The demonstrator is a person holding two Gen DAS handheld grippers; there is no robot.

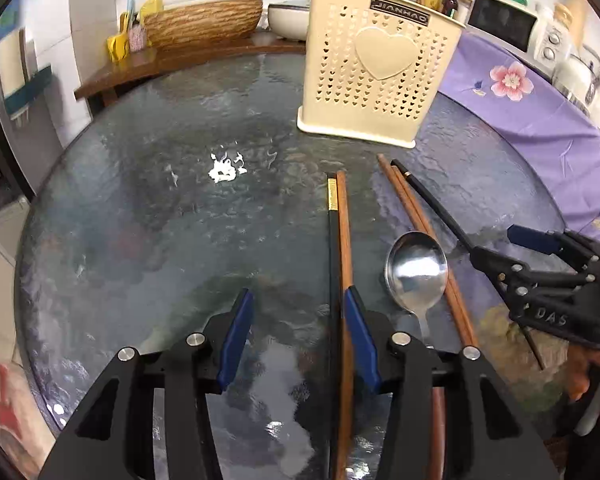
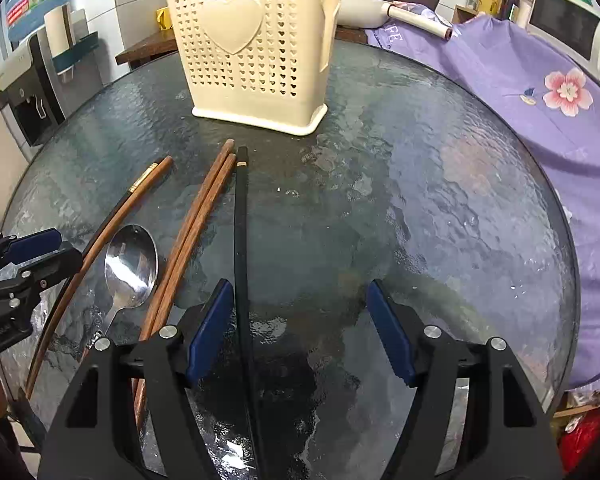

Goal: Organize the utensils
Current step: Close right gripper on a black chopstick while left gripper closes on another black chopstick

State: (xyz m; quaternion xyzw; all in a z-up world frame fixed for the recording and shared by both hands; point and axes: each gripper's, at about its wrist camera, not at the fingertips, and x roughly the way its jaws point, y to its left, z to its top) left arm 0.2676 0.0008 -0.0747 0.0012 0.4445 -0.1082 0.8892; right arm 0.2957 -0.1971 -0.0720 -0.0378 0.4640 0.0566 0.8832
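A cream perforated utensil holder (image 1: 374, 68) (image 2: 252, 44) stands upright at the far side of the round glass table (image 1: 160, 220) (image 2: 440, 220). Lying on the glass are a black-and-brown chopstick pair (image 1: 338, 232) (image 2: 112, 220), two brown chopsticks (image 1: 420, 220) (image 2: 192, 232), a black chopstick (image 1: 432, 204) (image 2: 241, 240) and a steel spoon (image 1: 416, 272) (image 2: 130, 266). My left gripper (image 1: 296, 320) is open, with the black-and-brown pair just inside its right finger. My right gripper (image 2: 300, 320) (image 1: 500, 248) is open, with the black chopstick beside its left finger.
A purple flowered cloth (image 1: 532, 112) (image 2: 520, 92) covers the table's right side. A woven basket (image 1: 204, 20) and a white bowl (image 1: 288, 20) sit on a wooden shelf behind. A microwave (image 1: 504, 20) stands at the back right. A white smear (image 1: 224, 168) marks the glass.
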